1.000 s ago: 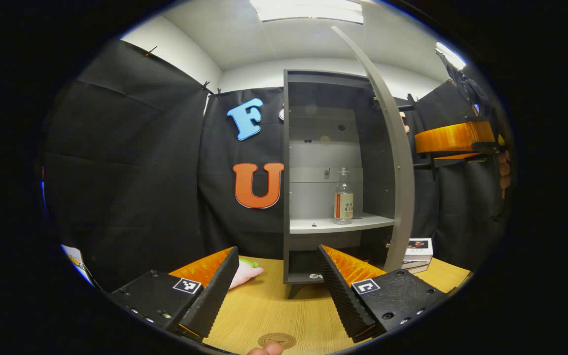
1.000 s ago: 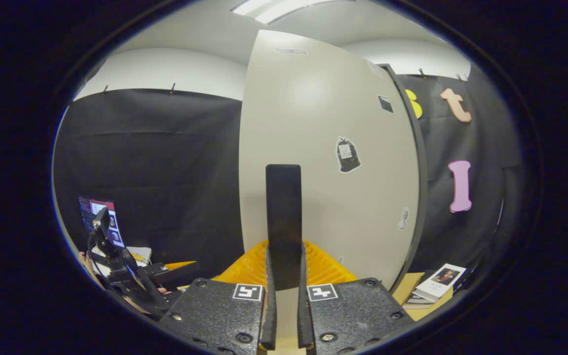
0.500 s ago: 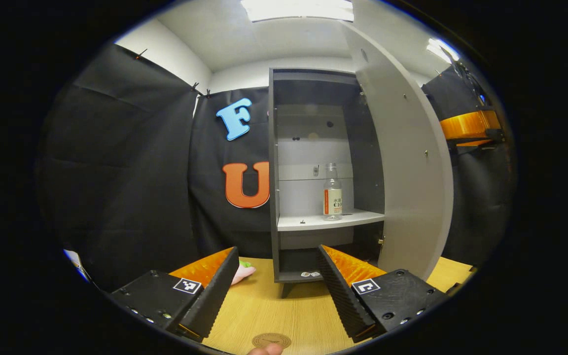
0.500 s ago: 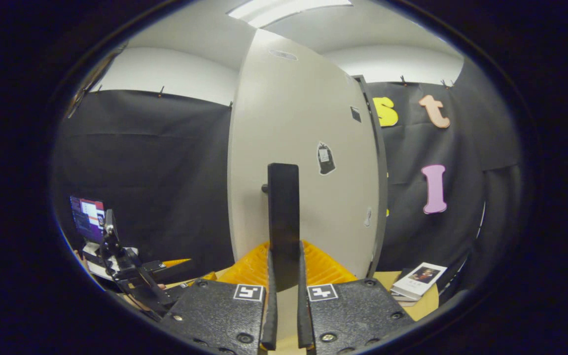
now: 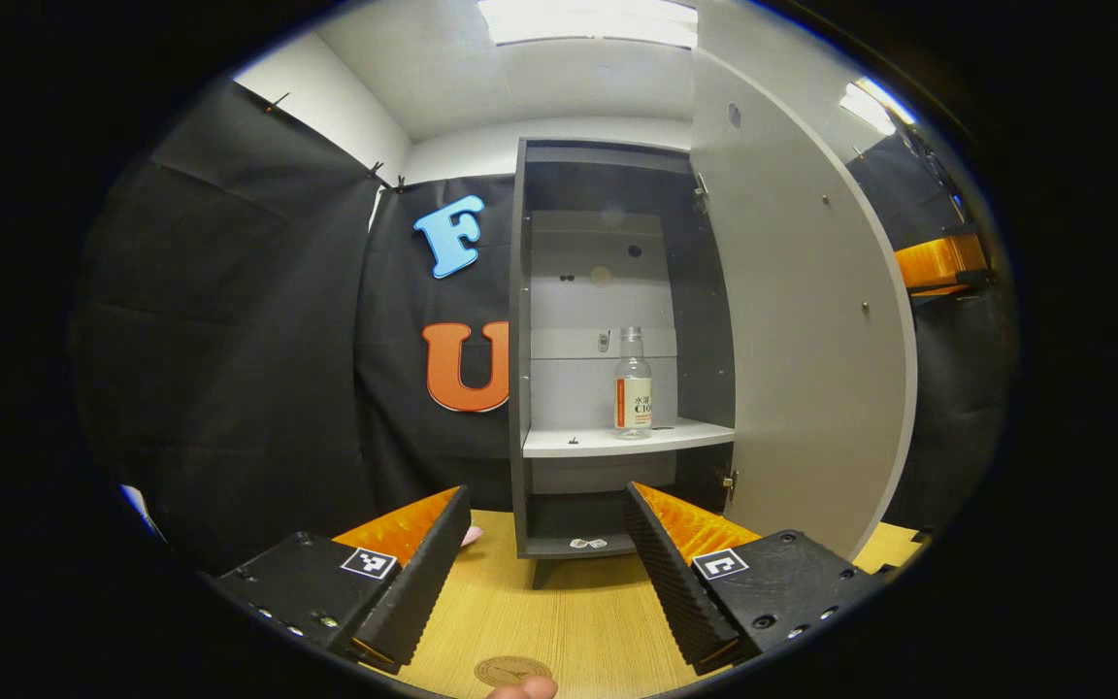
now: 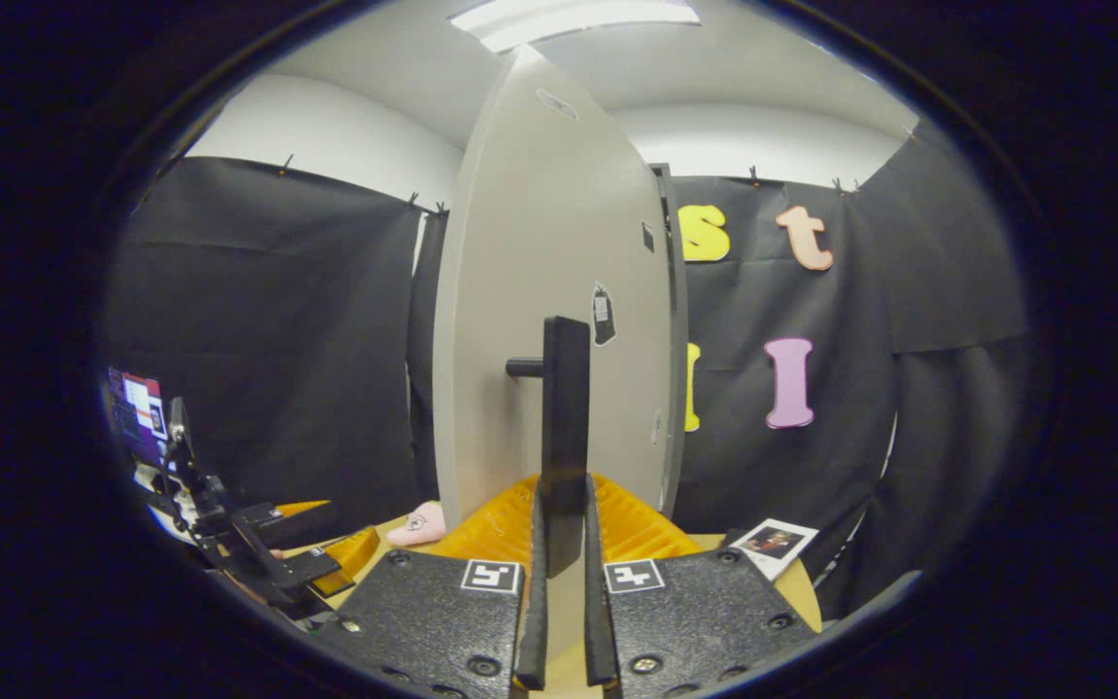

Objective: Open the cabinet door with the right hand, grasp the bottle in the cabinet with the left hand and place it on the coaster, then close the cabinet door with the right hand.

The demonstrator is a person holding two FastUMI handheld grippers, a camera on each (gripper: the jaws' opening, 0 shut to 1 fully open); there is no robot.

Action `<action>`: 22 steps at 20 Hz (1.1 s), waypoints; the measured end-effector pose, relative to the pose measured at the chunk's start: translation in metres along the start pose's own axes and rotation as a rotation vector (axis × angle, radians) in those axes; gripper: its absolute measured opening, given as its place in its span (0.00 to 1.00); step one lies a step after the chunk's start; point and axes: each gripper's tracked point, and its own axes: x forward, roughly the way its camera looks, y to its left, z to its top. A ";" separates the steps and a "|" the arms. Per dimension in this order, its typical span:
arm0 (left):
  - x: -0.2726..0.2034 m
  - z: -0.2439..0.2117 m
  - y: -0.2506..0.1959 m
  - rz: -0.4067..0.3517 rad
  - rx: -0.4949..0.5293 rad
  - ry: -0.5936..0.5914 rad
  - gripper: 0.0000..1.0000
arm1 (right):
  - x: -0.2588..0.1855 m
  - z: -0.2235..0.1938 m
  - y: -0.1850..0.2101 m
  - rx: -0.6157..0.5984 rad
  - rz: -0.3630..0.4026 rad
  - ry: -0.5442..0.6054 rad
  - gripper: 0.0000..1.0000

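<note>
Change: the cabinet door has swung wider than a second ago, and the shelf inside is now in plain sight from the left gripper view.
Right tool: its two fingers are clamped together on the door's dark bar handle, which stands upright between them in the right gripper view.
Left tool: fingers spread well apart with nothing between them, hovering over the tabletop in front of the cabinet.
Bottle: clear, with a white and orange label, standing upright on the cabinet's pale shelf, toward the shelf's right side, well beyond the left tool.
Coaster: a round brown disc on the near edge of the tabletop, below the left tool's fingers; a fingertip shows just beside it at the bottom.
Door position: hinged on the cabinet's right, open toward the viewer in the left gripper view.
Other things: a pink soft toy lies on the tabletop left of the door in the right gripper view; a book lies to the right.
</note>
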 end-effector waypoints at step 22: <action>0.036 0.019 -0.047 -0.110 -0.046 0.006 0.95 | -0.038 -0.020 -0.072 -0.008 -0.226 -0.019 0.13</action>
